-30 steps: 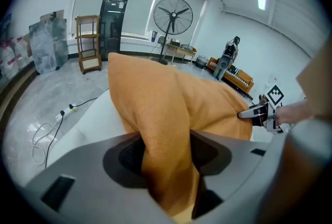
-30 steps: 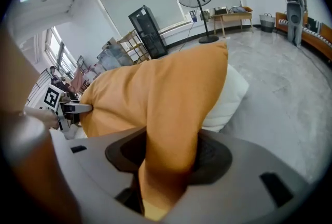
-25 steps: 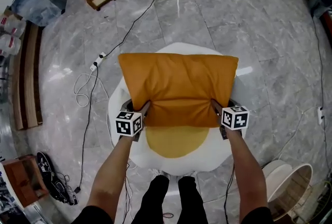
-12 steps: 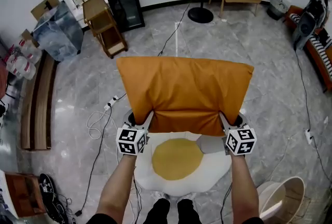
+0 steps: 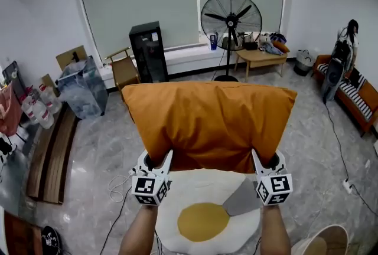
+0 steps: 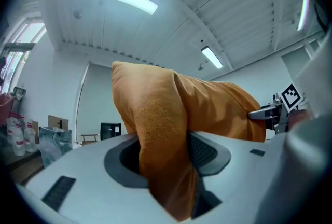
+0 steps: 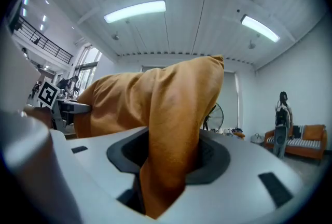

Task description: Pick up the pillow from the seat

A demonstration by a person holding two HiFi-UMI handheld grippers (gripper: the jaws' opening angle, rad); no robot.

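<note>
An orange pillow (image 5: pixel 208 124) hangs in the air in front of me, held up by its two lower corners, well above the seat. My left gripper (image 5: pixel 159 160) is shut on its lower left corner. My right gripper (image 5: pixel 264 160) is shut on its lower right corner. In the left gripper view the pillow (image 6: pixel 166 135) is pinched between the dark pads, with the other gripper far right. In the right gripper view the orange fabric (image 7: pixel 174 140) fills the gap between the pads. The egg-shaped seat (image 5: pixel 204 218), white with a yellow centre, lies below the pillow.
A standing fan (image 5: pixel 231 15), a low wooden table (image 5: pixel 260 56) and a black cabinet (image 5: pixel 147 50) stand at the far wall. A wooden chair (image 5: pixel 123 71) and a plastic-wrapped box (image 5: pixel 82 88) are at left. A person (image 5: pixel 344 53) stands by an orange sofa (image 5: pixel 361 97) at right.
Both grippers have lifted the pillow off the seat and up, and the head view has tilted from the floor up to the far wall.
</note>
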